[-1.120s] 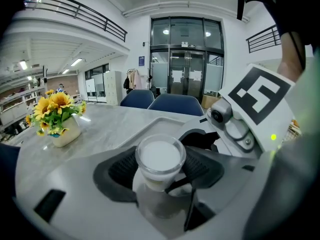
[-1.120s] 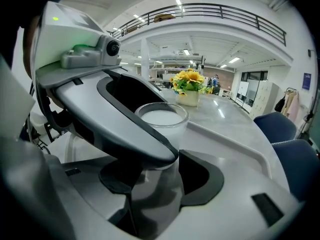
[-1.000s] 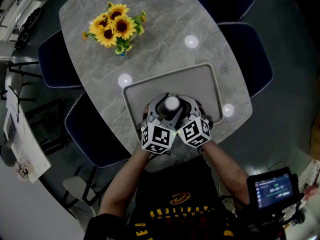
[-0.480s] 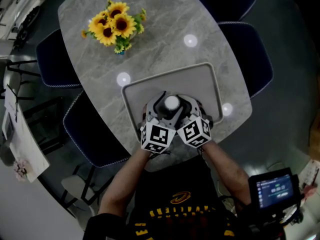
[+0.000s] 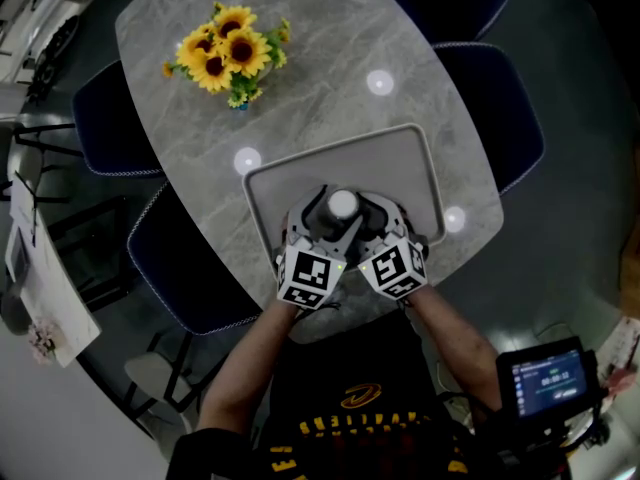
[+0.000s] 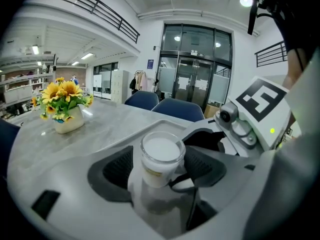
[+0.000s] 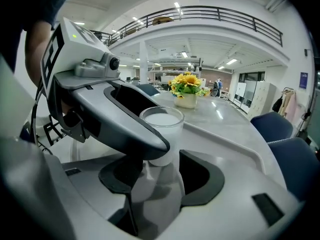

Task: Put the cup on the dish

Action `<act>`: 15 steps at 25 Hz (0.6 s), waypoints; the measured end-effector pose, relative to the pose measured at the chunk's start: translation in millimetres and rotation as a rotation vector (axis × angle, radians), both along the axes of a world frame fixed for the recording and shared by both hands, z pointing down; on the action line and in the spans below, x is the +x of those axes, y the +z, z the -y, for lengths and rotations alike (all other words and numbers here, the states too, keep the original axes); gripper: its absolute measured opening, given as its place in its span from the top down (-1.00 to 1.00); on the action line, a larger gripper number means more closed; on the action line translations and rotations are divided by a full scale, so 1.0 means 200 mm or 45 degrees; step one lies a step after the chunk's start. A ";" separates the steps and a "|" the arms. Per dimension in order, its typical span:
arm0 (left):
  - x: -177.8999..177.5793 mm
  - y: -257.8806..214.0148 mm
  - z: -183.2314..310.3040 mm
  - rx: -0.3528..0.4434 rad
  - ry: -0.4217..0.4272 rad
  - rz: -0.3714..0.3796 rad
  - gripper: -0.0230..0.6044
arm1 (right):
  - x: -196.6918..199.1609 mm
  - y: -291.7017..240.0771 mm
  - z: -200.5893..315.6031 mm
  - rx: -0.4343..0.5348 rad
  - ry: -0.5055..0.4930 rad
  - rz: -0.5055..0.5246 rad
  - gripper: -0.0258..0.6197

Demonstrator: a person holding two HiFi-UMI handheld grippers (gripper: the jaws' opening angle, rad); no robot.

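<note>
A glass cup (image 5: 343,206) filled with white stands on the grey rimmed dish-tray (image 5: 400,163) near the table's front edge. Both grippers close in on it from the near side. In the left gripper view the cup (image 6: 161,156) sits between the dark pads (image 6: 120,169) of my left gripper (image 6: 161,173). Its jaws have just been opening and now stand wide, with slim gaps to the glass. In the right gripper view the cup (image 7: 162,134) is at the tips of my right gripper (image 7: 160,176). One pad (image 7: 200,176) lies close by its base. The left gripper's finger hides the other.
A vase of sunflowers (image 5: 228,53) stands at the far left of the grey marble table (image 5: 330,48). Dark blue chairs (image 5: 495,108) ring the table. The tray's raised rim (image 7: 225,134) runs just beyond the cup.
The left gripper's jaws have spread further apart around the cup, and its marker cube has rolled slightly. The cup and the right gripper have stayed put.
</note>
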State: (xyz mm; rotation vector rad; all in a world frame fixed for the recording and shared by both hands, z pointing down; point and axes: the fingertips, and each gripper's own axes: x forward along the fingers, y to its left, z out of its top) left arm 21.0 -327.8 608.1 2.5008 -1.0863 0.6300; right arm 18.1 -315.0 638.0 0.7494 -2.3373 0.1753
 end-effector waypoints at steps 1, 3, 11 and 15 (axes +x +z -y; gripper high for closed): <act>-0.01 0.00 0.00 -0.002 -0.002 -0.001 -0.06 | 0.00 0.00 0.00 0.000 0.005 0.003 0.20; -0.02 0.00 -0.01 -0.008 -0.007 -0.001 -0.05 | 0.01 0.00 0.00 -0.002 0.018 0.011 0.20; -0.08 -0.04 -0.10 -0.030 -0.021 -0.003 -0.05 | 0.04 -0.05 -0.07 -0.061 0.118 0.101 0.20; -0.10 -0.07 -0.14 -0.040 -0.001 -0.011 -0.05 | 0.07 -0.09 -0.09 -0.063 0.148 0.137 0.20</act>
